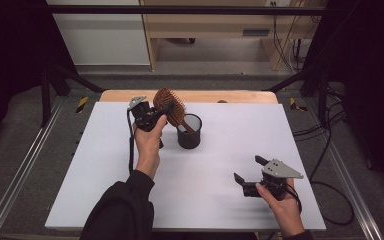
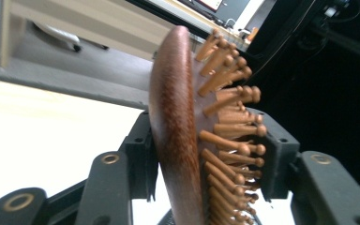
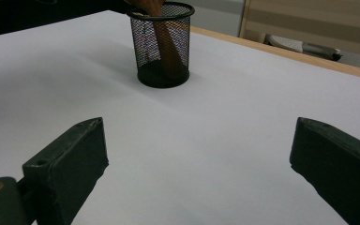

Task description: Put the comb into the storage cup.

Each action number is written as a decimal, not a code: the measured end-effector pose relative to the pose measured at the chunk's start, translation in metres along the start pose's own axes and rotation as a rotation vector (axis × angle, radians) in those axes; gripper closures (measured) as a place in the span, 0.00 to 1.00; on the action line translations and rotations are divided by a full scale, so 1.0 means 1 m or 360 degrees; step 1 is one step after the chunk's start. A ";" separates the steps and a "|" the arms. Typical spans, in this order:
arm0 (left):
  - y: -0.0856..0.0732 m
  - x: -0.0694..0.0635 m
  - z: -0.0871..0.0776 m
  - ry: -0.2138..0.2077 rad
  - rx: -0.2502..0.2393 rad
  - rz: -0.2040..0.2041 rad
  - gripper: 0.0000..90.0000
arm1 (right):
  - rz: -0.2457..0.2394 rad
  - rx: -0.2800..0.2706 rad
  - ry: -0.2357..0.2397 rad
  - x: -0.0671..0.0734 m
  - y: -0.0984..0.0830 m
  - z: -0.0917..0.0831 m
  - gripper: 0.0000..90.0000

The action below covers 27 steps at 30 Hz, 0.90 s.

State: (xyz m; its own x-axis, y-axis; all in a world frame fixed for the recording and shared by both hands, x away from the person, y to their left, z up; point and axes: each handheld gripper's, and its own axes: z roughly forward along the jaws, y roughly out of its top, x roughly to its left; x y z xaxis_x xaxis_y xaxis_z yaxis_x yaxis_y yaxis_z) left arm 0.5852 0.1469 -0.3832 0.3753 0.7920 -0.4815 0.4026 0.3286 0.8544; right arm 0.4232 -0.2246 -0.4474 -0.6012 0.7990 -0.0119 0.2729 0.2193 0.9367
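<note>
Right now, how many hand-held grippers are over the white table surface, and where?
2. The left hand-held gripper is at the far left-centre, clamped on the wooden hairbrush whose handle stands in the black mesh cup. The right hand-held gripper sits open near the front right.

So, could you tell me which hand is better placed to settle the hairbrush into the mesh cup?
Left. The left gripper is already shut on the hairbrush head, whose handle stands in the mesh cup. The right gripper rests open on the table, well away from the cup.
</note>
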 end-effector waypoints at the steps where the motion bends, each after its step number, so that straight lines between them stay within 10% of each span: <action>1: 0.001 0.000 0.000 -0.0009 0.0005 -0.0010 0.56 | 0.0000 0.0000 0.0000 0.000 0.000 0.000 0.05; 10: 0.012 -0.003 -0.005 -0.0096 0.0016 -0.0051 0.58 | -0.0002 0.0005 -0.0002 0.000 0.000 0.001 0.05; 27: 0.020 0.003 0.008 -0.0144 0.0186 0.0070 0.56 | -0.0004 0.0021 -0.0004 0.001 -0.001 0.004 0.05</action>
State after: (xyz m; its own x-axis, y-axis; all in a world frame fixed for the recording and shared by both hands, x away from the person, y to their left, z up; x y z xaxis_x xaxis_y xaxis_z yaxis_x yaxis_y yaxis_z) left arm 0.6015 0.1520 -0.3693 0.4664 0.7527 -0.4646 0.4765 0.2287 0.8489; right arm 0.4253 -0.2219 -0.4500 -0.6002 0.7997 -0.0150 0.2813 0.2287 0.9320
